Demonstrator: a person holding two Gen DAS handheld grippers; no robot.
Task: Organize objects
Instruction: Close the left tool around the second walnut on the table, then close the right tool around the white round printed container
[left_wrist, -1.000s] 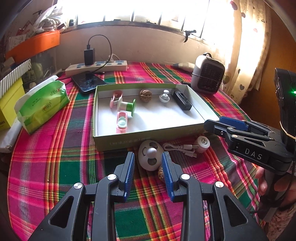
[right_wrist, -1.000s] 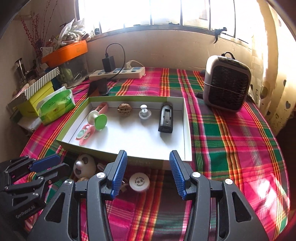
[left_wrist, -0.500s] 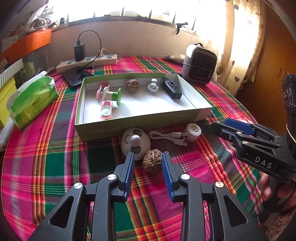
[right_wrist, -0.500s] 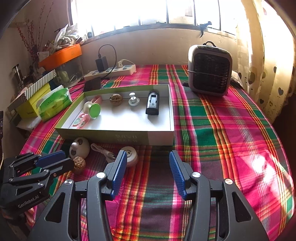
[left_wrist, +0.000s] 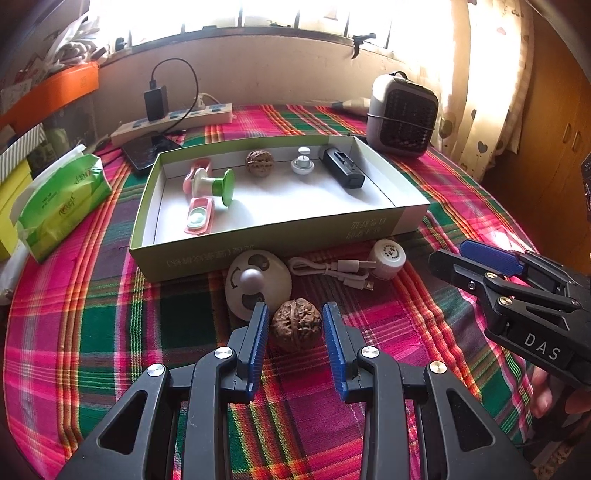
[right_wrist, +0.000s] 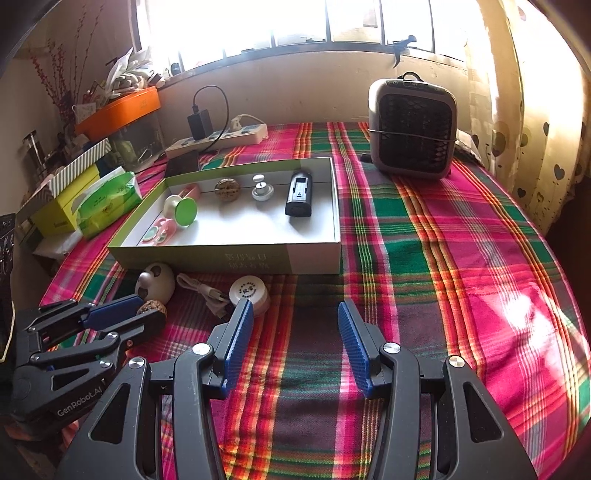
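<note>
A loose brown walnut (left_wrist: 296, 324) lies on the plaid cloth in front of the green box (left_wrist: 258, 247). My left gripper (left_wrist: 294, 310) straddles it, open, with a thin gap at each blue pad. Just behind the walnut sit a white round gadget (left_wrist: 256, 284), a white USB cable (left_wrist: 332, 269) and a small white round cap (left_wrist: 388, 256). The box holds another walnut (left_wrist: 260, 162), a green-and-white spool (left_wrist: 214, 184), a pink case (left_wrist: 199, 218), a white knob (left_wrist: 303, 162) and a black device (left_wrist: 341, 168). My right gripper (right_wrist: 295, 310) hangs open over bare cloth, right of the cap (right_wrist: 248, 291).
A grey heater (right_wrist: 412, 129) stands at the back right. A green tissue pack (left_wrist: 59, 199) and a yellow box (right_wrist: 62, 210) lie to the left. A power strip (left_wrist: 173, 122) with a charger and a phone (left_wrist: 147, 151) sit behind the box. The round table's edge curves close on the right.
Both grippers have drawn back from the box and sunk a little. The loose walnut, earlier half hidden at the left fingertips, now sits between the left fingers. Jaw widths look unchanged.
</note>
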